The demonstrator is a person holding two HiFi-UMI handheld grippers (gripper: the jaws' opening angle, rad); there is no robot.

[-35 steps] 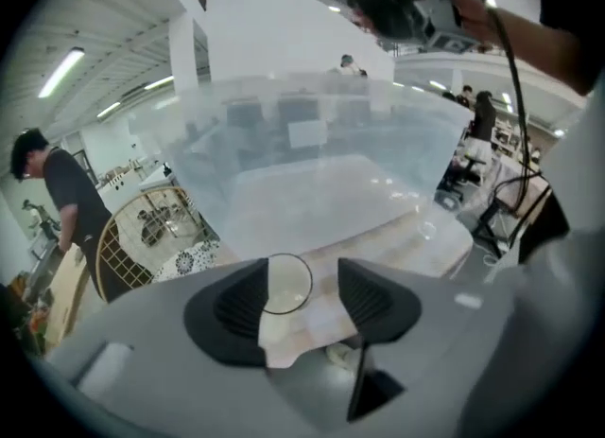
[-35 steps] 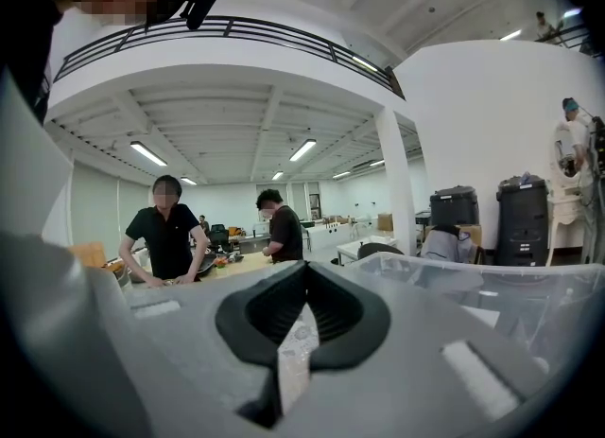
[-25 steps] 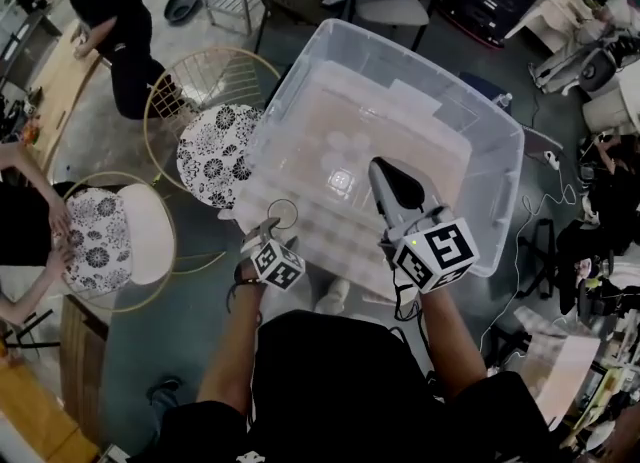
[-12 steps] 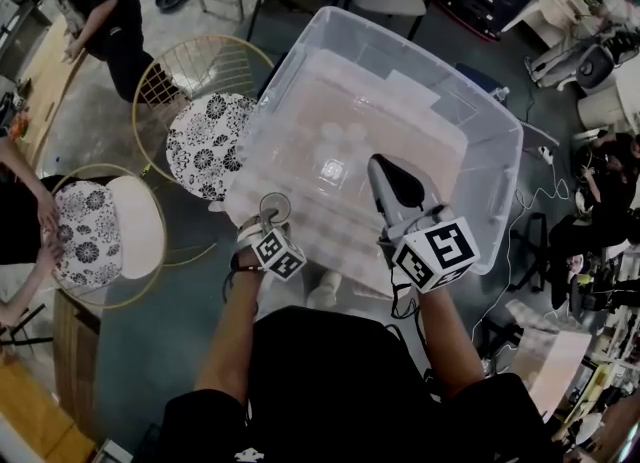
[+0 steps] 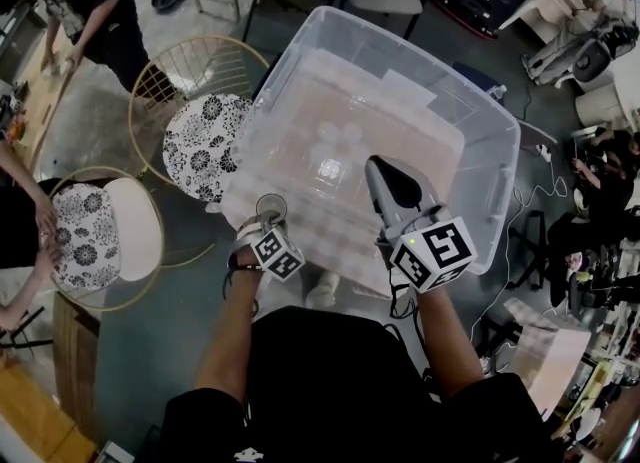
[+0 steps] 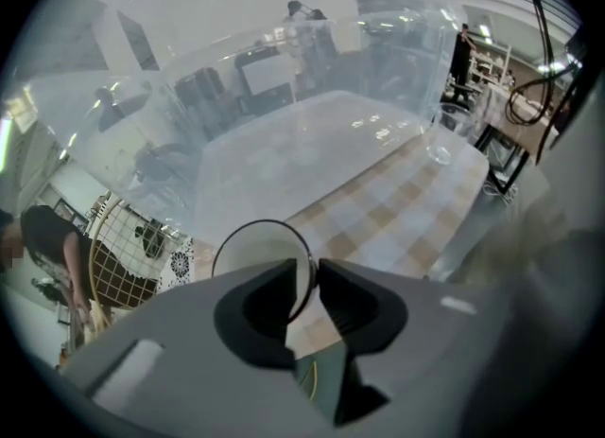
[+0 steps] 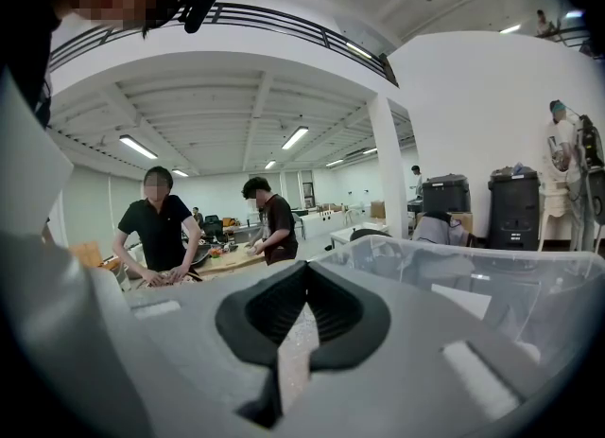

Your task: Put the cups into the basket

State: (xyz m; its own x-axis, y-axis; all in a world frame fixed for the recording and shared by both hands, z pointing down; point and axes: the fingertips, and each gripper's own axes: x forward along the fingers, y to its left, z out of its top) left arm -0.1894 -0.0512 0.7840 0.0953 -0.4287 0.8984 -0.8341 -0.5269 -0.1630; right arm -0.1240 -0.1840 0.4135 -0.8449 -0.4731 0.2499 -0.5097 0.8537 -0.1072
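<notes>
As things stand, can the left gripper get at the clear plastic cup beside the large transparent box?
Probably yes: the left gripper straddles the wall of the clear plastic cup, one jaw inside, one outside. Its jaws have just been closing, and nothing else is between them.

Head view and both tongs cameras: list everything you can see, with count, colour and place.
bin: one, clear plastic, centre.
table top: one, beige-and-white checks, under the bin.
cup: one, clear, outside the bin's near left corner.
cups in the bin: clear, faint on its floor; count hard to tell.
chairs: two, gold wire frames, black-and-white floral cushions, left of the bin.
people: at least two, black tops, at wooden tables, far left.
left tongs: one, grey; jaws astride the cup's wall, just been closing, slim gap showing.
right tongs: one, grey, shut, empty, at the bin's near rim.
</notes>
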